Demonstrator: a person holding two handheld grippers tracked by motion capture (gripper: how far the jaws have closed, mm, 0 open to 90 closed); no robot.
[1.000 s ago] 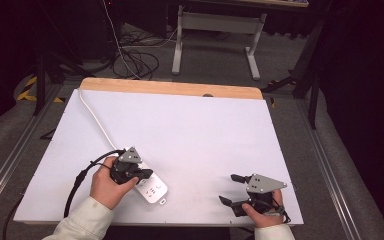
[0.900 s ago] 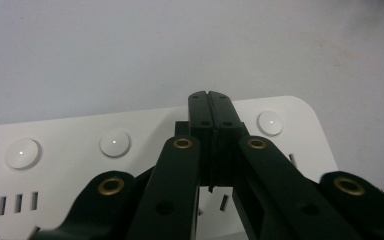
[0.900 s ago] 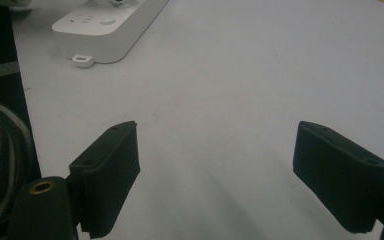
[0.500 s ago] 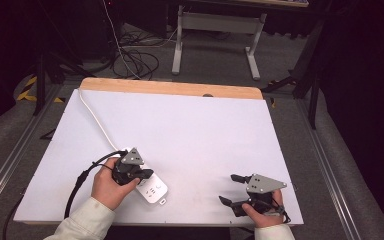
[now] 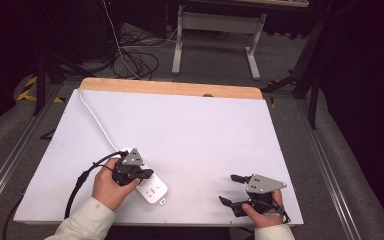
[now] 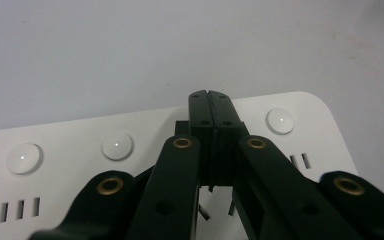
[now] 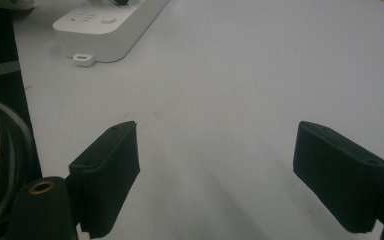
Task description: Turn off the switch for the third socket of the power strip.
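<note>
The left gripper (image 6: 211, 107), jaws pressed together with nothing between them, hovers over the white power strip (image 5: 152, 187) at the table's near left (probably to press a button), while the right gripper (image 7: 220, 175) waits wide apart, near right.

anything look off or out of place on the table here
Nothing stands out. The white power strip lies flat near the front left of the table, its cord trailing to the far left corner. The left gripper, jaws shut, is over the strip; the right gripper is open over bare table. No damage or spills visible.
</note>
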